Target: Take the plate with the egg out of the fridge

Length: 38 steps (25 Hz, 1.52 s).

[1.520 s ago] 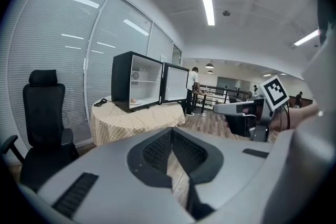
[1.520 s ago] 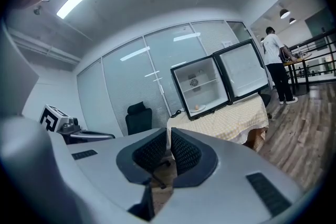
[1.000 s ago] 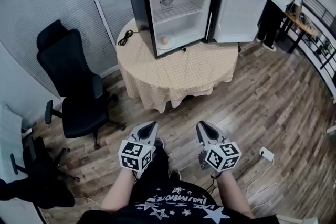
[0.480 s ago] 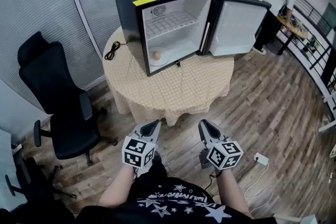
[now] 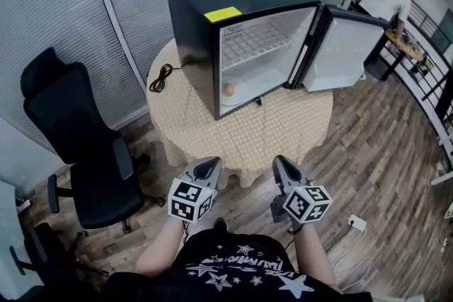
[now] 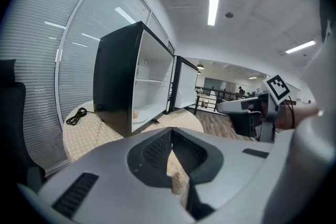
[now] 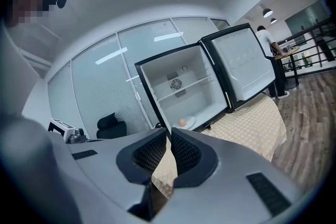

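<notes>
A black mini fridge (image 5: pixel 205 25) stands on a round tabletop (image 5: pixel 283 127) covered with a beige checked cloth. Its door (image 5: pixel 347 53) is swung wide open at the fridge's right side. On the fridge's white floor, near the front left corner, lies a white plate (image 7: pixel 190 121) with a brown egg (image 5: pixel 229 89) on it. A wire shelf (image 5: pixel 258 46) spans the fridge's interior above the plate. A yellow sticker (image 5: pixel 223 13) sits on the fridge's top at the front edge. A coiled black cable (image 5: pixel 163 76) lies on the tabletop left of the fridge.

The left gripper (image 5: pixel 207 167) and the right gripper (image 5: pixel 282 165) are held low in front of the person, well short of the fridge and off the tabletop's near edge, both pointing toward the fridge. Each has its jaws pressed together at the tips, with nothing between them.

A black office chair (image 5: pixel 78 124) stands on the wood floor (image 5: pixel 382 145) well left of the fridge, and another person (image 5: pixel 396 7) stands far to the fridge's right
</notes>
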{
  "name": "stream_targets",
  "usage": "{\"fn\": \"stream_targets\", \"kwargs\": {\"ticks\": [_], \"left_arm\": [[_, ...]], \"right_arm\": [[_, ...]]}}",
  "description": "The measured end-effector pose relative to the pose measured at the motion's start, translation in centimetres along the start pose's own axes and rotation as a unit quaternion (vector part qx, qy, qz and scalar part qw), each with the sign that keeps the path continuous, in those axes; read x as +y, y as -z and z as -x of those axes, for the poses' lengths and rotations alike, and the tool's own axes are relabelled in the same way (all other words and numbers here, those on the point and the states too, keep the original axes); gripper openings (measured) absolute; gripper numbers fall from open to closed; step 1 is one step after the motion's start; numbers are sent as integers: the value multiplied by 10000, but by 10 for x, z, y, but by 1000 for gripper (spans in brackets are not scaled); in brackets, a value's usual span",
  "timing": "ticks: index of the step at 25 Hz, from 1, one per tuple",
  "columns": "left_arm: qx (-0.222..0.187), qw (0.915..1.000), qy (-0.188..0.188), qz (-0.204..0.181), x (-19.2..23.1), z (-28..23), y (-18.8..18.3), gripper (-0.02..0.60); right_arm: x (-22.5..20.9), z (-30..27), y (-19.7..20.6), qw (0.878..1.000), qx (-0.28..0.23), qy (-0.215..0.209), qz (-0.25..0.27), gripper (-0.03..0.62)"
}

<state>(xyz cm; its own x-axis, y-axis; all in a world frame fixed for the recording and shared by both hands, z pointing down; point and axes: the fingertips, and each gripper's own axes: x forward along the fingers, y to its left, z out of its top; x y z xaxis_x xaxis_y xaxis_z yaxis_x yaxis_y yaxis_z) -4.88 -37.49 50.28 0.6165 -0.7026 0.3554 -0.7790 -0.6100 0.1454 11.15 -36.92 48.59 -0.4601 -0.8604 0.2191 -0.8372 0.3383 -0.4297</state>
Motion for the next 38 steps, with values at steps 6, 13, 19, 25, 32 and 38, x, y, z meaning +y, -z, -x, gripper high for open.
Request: {"fn": "stream_targets", "kwargs": {"ticks": [6, 13, 19, 25, 32, 38], "left_arm": [[28, 9999, 106, 37, 24, -16, -6, 8], [-35, 10000, 31, 25, 40, -26, -7, 8], [29, 9991, -374, 184, 69, -43, -7, 8], [145, 9969, -718, 272, 97, -68, -13, 8], [228, 9932, -1054, 450, 125, -97, -16, 8], [356, 9884, -1330, 647, 142, -108, -14, 8]], "right_arm": [[-2, -24, 4, 9983, 47, -48, -587, 43], [-12, -62, 8, 9979, 302, -173, -539, 43], [-20, -116, 6, 9953, 513, -486, -667, 44], [-30, -175, -6, 9821, 747, -1132, -1307, 156], [-46, -236, -7, 9654, 1103, -1426, -1885, 219], [-67, -278, 13, 9364, 1420, -1337, -2917, 229]]}}
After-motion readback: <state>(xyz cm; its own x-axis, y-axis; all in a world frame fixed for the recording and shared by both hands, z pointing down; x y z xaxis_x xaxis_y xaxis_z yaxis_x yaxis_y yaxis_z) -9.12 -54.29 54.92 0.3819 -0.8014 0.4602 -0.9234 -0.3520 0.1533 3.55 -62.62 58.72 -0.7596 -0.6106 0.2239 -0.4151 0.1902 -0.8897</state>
